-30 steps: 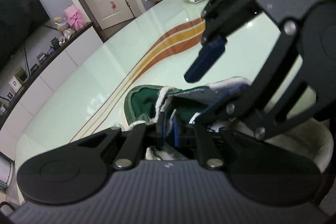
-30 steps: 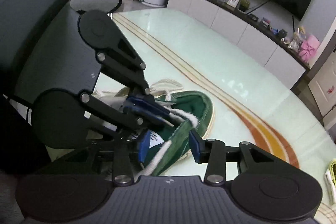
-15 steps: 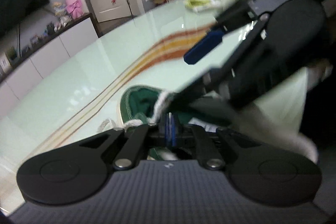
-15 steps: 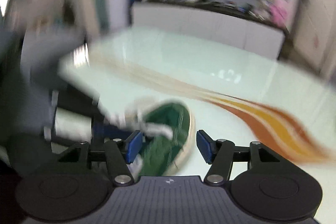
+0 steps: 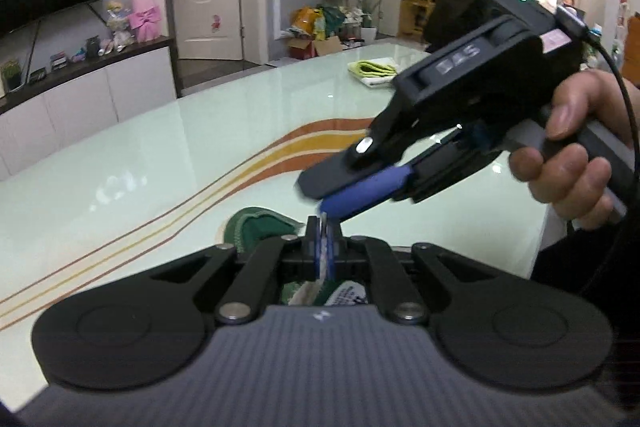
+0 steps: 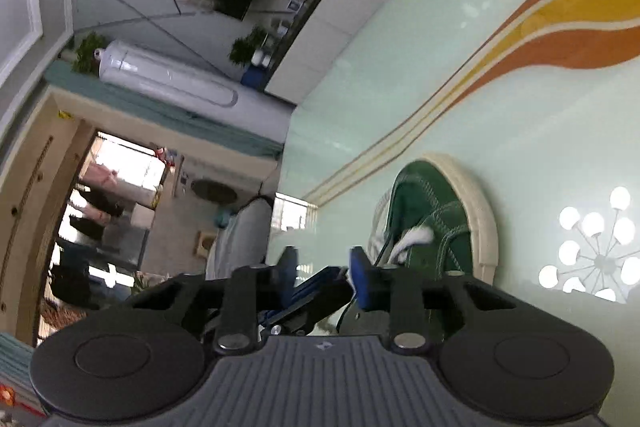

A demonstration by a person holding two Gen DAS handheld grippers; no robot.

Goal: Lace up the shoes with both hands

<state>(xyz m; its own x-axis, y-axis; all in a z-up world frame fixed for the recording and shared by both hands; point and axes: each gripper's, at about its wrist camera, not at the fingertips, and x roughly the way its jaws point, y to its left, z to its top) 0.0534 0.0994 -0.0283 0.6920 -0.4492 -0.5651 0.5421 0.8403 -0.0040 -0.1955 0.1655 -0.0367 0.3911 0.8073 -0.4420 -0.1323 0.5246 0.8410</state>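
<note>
Green canvas shoe (image 6: 434, 223) lies on the pale green glass table (image 5: 168, 155), cream rubber sole edge toward the striped inlay. In the left wrist view only its green collar shows, just past the fingertips.

Left gripper (image 5: 323, 247): blue pads pressed nearly together, a thin white strand of lace (image 5: 320, 269) between them, running down toward the shoe below. Judged to be pinching the lace; the grip point sits close to the shoe, little slack visible.

Right gripper (image 6: 326, 267): fingers apart by a moderate gap, nothing between them. It hangs rolled to one side above the left tool, held in the person's hand (image 5: 576, 163). The left tool's blue finger shows through the gap in the right wrist view.

White lace crossings (image 6: 412, 239) visible at the shoe's throat, fluffy and loose.

Handling notes (judgement):
- Lace is soft, limp, light; it will sag and twist once released, so keep tension between the two tools.
- Best hold is near the stiff tip, for feeding through an eyelet; the tip is not identifiable here.
- Shoe is light, and the glass is probably slick; a hard pull may drag the shoe rather than tighten the lace.
- Canvas upper gives under pressure; sole rim is the firm part for bracing.
</note>
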